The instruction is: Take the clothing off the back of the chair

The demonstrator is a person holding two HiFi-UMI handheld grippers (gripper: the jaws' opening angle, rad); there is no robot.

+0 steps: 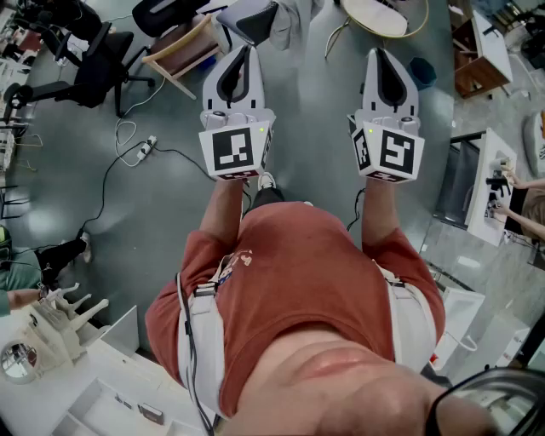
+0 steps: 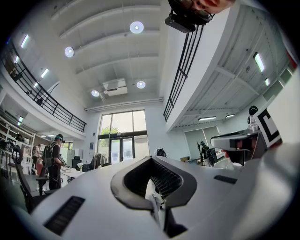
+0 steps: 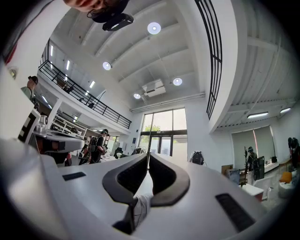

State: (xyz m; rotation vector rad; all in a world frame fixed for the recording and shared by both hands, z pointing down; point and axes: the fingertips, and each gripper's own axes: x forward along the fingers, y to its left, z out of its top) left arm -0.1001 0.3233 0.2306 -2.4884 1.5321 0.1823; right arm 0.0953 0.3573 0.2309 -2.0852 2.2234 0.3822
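Along the top edge the clothing (image 1: pixel 300 17) is cropped; left gripper (image 1: pixel 246 49), right gripper (image 1: pixel 377 54) jaws pressed together.

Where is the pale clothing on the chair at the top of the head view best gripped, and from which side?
Likely its hanging lower fold: the clothing droops loose beside the dark chair, giving a free edge to pinch. Come from the near side, then lift up and off. Its upper part is out of frame, so this is tentative.
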